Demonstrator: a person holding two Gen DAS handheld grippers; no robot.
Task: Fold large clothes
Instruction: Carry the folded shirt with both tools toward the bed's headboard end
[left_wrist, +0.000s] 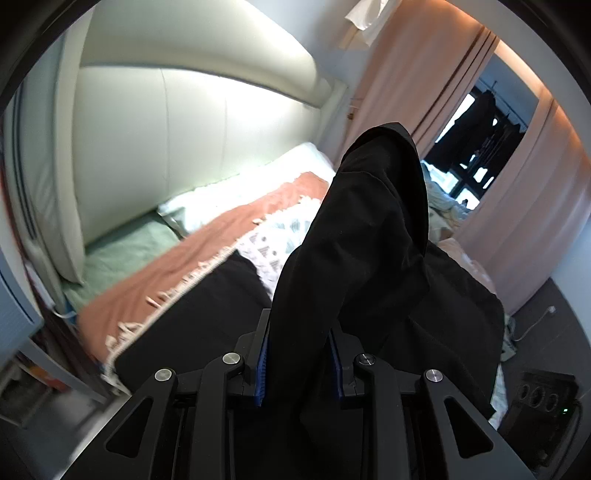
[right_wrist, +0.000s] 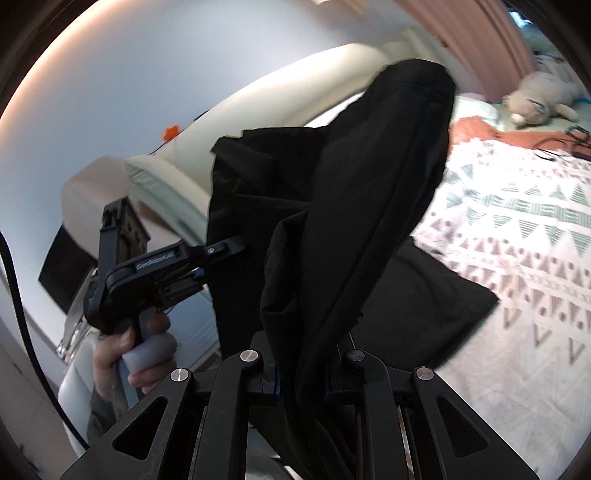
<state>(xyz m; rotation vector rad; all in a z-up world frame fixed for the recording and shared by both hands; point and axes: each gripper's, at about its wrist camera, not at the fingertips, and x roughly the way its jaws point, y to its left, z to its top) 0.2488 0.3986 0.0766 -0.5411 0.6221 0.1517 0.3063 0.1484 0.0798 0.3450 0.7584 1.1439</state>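
A large black garment (left_wrist: 362, 236) is lifted off the bed by both grippers. In the left wrist view my left gripper (left_wrist: 299, 363) is shut on a thick bunch of the black cloth, which rises between the blue pads (left_wrist: 261, 373) and flops over ahead. In the right wrist view my right gripper (right_wrist: 301, 373) is shut on another bunch of the black garment (right_wrist: 373, 199), standing up in front of the lens. The left gripper (right_wrist: 236, 245), held by a hand (right_wrist: 140, 347), shows at the left of that view, its tips buried in the cloth. More black cloth lies on the bed (right_wrist: 424, 295).
The bed carries a patterned white quilt (right_wrist: 517, 229), a fringed orange blanket (left_wrist: 207, 254), a green sheet (left_wrist: 129, 251) and a pale padded headboard (left_wrist: 192, 140). A stuffed toy (right_wrist: 539, 99) lies at the far end. Pink curtains (left_wrist: 413, 81) hang beside a window; a dark device (left_wrist: 543, 402) sits on the floor.
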